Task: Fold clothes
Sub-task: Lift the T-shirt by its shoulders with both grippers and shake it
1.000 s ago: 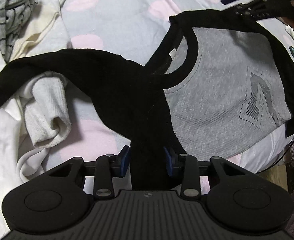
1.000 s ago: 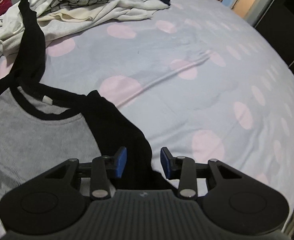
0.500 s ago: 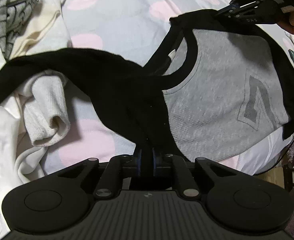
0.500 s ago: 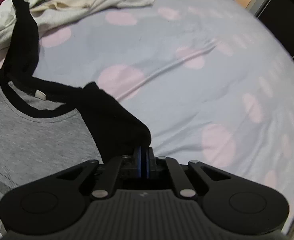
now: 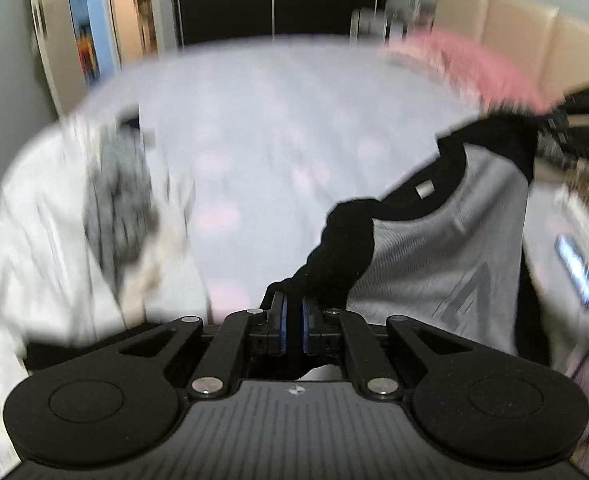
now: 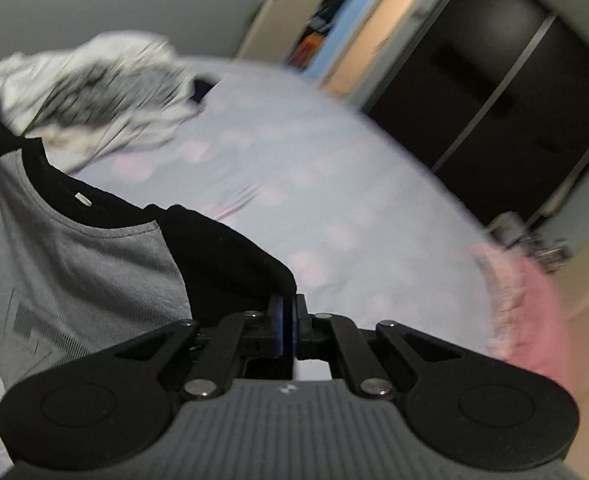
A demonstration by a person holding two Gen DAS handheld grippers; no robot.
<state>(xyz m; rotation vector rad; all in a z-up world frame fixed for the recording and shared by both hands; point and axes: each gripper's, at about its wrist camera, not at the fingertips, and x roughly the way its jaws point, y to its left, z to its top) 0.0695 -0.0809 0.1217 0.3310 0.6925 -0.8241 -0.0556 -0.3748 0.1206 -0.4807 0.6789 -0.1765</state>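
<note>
- The left gripper (image 5: 293,312) has its fingers pinched together on a black sleeve of the grey-and-black shirt (image 5: 446,248); the right gripper (image 6: 288,322) is likewise clamped on the other black sleeve.
- The shirt (image 6: 74,256) hangs spread between the two grips, raised over the near edge of the bed (image 5: 278,128), grey front with its printed mark facing the cameras.
- Judging by this, the shirt is being held up to be spread. To do it well, keep both grips level and apart so the collar stays taut, then lower it flat onto bare sheet, clear of the pile of other clothes (image 6: 94,92) at far left.
- The left view alone shows the pink bedding (image 5: 490,68) by the headboard and the other gripper's far end; the right view alone shows the dark wardrobe doors (image 6: 494,92).
</note>
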